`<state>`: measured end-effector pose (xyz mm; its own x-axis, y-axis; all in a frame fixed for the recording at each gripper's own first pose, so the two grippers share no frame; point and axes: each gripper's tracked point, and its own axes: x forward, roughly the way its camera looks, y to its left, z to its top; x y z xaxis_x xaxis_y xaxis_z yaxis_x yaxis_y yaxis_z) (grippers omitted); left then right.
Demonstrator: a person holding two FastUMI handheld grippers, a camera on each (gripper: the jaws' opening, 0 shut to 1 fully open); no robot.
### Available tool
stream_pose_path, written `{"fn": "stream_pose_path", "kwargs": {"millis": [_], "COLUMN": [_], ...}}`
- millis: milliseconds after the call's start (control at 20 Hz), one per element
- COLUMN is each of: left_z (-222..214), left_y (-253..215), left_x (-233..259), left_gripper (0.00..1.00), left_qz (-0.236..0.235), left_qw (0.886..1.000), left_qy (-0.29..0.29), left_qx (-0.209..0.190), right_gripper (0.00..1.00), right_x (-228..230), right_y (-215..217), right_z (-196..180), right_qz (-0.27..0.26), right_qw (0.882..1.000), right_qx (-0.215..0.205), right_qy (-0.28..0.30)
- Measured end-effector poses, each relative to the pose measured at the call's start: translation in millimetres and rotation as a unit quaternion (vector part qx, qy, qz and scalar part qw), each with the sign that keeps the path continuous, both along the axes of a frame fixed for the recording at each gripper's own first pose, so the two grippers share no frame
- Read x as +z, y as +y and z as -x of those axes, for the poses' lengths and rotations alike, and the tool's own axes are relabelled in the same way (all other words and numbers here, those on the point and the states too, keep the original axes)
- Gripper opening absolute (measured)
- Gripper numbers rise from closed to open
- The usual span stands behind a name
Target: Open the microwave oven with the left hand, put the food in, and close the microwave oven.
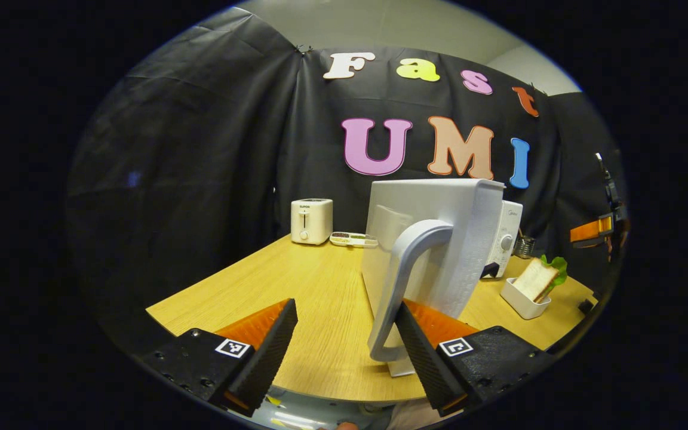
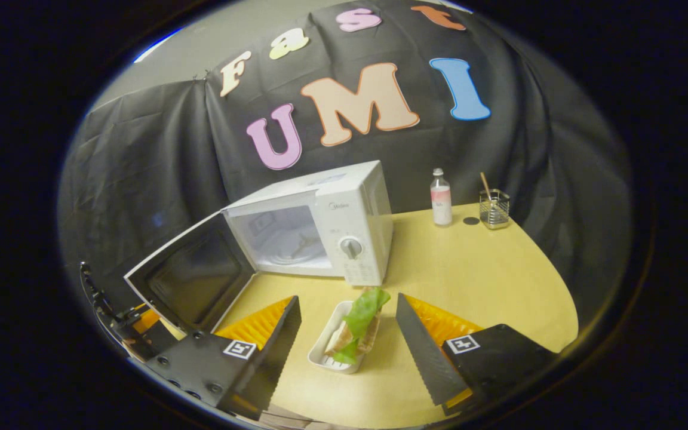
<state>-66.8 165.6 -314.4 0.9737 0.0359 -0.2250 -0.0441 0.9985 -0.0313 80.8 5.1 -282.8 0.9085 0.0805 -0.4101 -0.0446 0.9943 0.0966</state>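
Note:
The white microwave [image 2: 344, 221] stands on the wooden table [image 2: 475, 280] with its door [image 2: 192, 278] swung wide open and its cavity bare. In the left gripper view the door's outer face [image 1: 439, 239] and curved handle [image 1: 404, 280] are close ahead. My left gripper [image 1: 346, 306] is open, and the handle lies just inside its right finger. A sandwich with lettuce [image 2: 359, 322] sits in a small white dish [image 2: 323, 352] in front of the microwave. My right gripper [image 2: 347, 304] is open, one finger on each side of the dish. The same dish [image 1: 526, 301] appears beyond the door.
A white toaster [image 1: 312, 221] and a small flat tray [image 1: 353, 239] stand at the table's far side. A bottle [image 2: 441, 197] and a glass holder with a stick [image 2: 494, 209] stand right of the microwave. The table's front edge runs just below both grippers.

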Motion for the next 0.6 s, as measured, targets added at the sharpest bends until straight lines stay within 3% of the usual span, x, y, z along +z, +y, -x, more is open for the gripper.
{"fn": "stream_pose_path", "kwargs": {"millis": [200, 350, 450, 550, 600], "left_z": [8.4, 17.3, 30.0, 36.2, 37.4], "left_y": [41.2, 79.9, 91.4, 97.4, 97.1], "left_x": [9.7, 39.3, 65.3, 86.3, 94.8], "left_gripper": [0.99, 0.99, 0.91, 0.94, 0.94], "left_qz": [-0.024, -0.051, -0.046, -0.043, -0.05], "left_qw": [0.998, 0.989, 0.983, 0.977, 0.975], "left_qy": [-0.009, -0.045, -0.073, -0.096, -0.104], "left_qx": [0.063, 0.133, 0.163, 0.184, 0.188], "right_gripper": [0.99, 0.99, 0.99, 0.99, 0.9], "right_x": [-16.0, -28.7, -41.5, -50.7, -52.6], "right_y": [-3.4, -6.3, -8.6, -9.9, -11.0], "right_z": [-4.2, -8.6, -11.3, -13.5, -16.7], "right_qz": [-0.001, -0.012, -0.022, -0.036, -0.039], "right_qw": [1.0, 0.999, 0.997, 0.994, 0.994], "right_qx": [-0.007, -0.012, -0.013, -0.014, -0.015], "right_qy": [0.023, 0.049, 0.072, 0.098, 0.105]}}
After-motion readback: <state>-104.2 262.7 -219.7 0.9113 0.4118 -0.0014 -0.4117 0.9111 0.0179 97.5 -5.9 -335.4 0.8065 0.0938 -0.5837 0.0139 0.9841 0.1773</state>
